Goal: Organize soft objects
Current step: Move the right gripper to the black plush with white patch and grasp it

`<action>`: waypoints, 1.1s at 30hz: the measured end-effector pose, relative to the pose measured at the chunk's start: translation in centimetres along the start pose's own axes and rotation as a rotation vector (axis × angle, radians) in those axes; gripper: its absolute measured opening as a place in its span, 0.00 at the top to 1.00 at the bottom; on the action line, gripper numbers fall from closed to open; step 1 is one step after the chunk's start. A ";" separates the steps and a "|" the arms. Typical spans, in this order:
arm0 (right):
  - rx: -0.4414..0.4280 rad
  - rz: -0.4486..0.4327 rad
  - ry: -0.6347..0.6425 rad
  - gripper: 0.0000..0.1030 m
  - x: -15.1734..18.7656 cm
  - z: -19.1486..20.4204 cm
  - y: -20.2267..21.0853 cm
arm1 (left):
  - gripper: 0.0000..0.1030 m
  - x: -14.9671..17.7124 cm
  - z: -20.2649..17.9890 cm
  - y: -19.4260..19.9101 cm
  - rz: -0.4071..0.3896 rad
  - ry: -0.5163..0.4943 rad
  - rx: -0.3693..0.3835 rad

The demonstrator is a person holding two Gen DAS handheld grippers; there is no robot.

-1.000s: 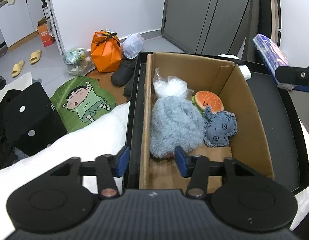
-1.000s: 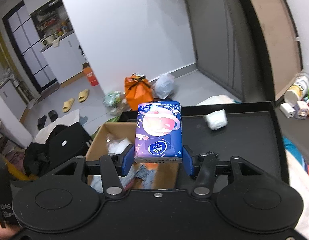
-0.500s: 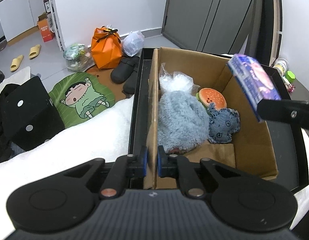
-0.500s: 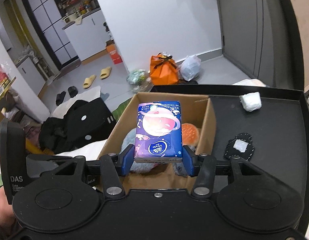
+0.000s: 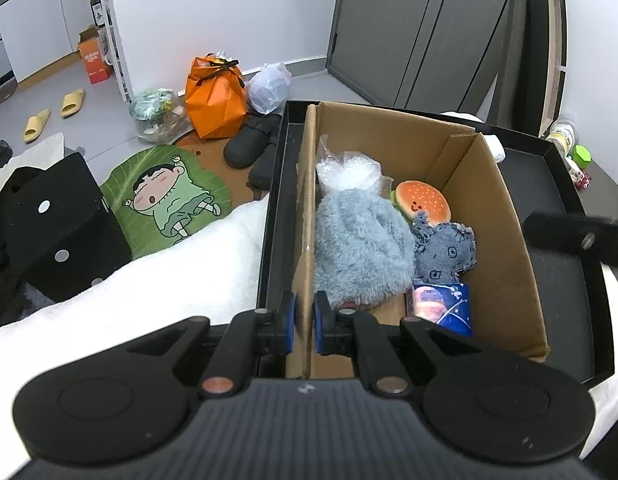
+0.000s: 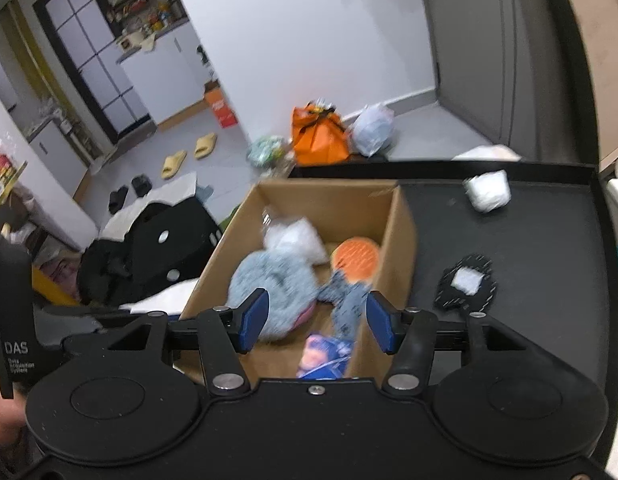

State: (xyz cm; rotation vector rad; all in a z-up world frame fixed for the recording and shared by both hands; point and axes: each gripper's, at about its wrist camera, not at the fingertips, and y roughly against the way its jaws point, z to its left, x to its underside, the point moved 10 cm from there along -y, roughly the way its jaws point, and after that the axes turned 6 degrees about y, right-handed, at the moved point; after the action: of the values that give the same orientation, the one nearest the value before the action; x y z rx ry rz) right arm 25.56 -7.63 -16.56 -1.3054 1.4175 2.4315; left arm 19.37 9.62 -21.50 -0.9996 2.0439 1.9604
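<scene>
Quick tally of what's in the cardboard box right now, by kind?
Plush toys: 3 (grey fluffy plush, burger plush, denim plush)
Clear plastic bag: 1
Blue tissue pack: 1
Total: 5 in the cardboard box

Left tongs (image 5: 304, 324) and right tongs (image 6: 315, 322): matte black plastic bodies, two round discs each, blue finger pads, silver and copper screws. White "DAS" lettering marks the left unit's side.
</scene>
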 end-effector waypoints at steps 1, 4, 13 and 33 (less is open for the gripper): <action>0.006 -0.012 -0.004 0.47 -0.3 -0.5 0.2 | 0.91 0.0 0.0 0.0 0.001 -0.001 -0.001; 0.038 -0.041 -0.020 0.47 -1.1 -2.1 0.8 | 0.91 -0.2 -0.4 0.1 -0.002 -0.004 -0.003; 0.119 -0.072 -0.053 0.47 -1.1 -6.1 1.0 | 0.79 -0.6 -0.9 0.0 0.011 -0.009 -0.024; 0.169 0.015 -0.124 0.51 2.0 -11.1 -3.0 | 0.45 -1.6 -3.4 -1.3 0.025 -0.061 -0.065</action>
State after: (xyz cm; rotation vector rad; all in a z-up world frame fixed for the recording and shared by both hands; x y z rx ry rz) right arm 32.60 -14.73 -22.54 -1.0926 1.5656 2.2972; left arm 22.48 7.09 -21.20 -0.9192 1.9819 2.0557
